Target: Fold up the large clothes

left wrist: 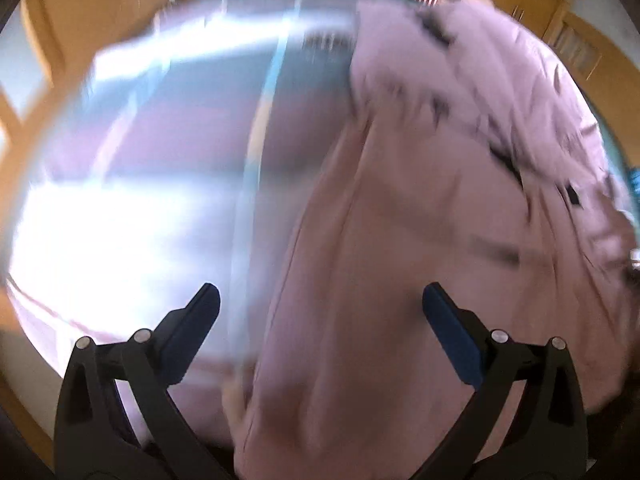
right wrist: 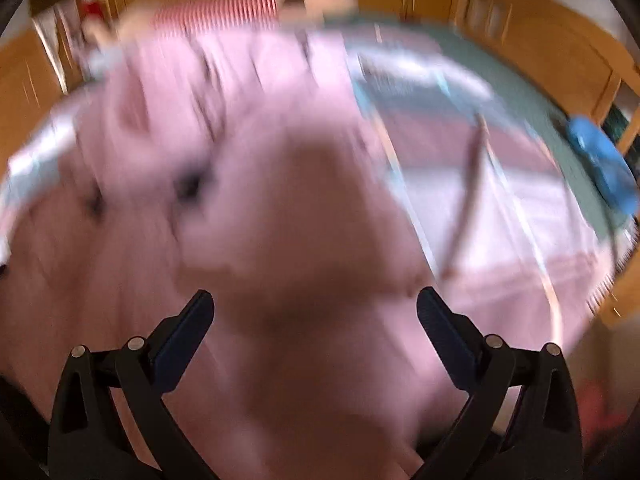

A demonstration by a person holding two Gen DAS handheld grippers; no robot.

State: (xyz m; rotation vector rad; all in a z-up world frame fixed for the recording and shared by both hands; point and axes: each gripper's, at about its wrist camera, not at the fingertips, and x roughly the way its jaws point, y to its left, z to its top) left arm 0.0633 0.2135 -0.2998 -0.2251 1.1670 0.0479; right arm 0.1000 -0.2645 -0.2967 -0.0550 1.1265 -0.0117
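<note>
Bed: a glossy striped cover in pale pink, white and grey-green spreads under everything; wooden furniture rings it.
Pink garment: large and rumpled, with small dark marks; it lies on the bed, filling the right half of the left wrist view and the left and middle of the right wrist view.
Left hand-held gripper: jaws spread wide, nothing between them, above the garment's near edge.
Right hand-held gripper: jaws spread wide, over a bunched fold.
Blue object: far right, blurred.
</note>
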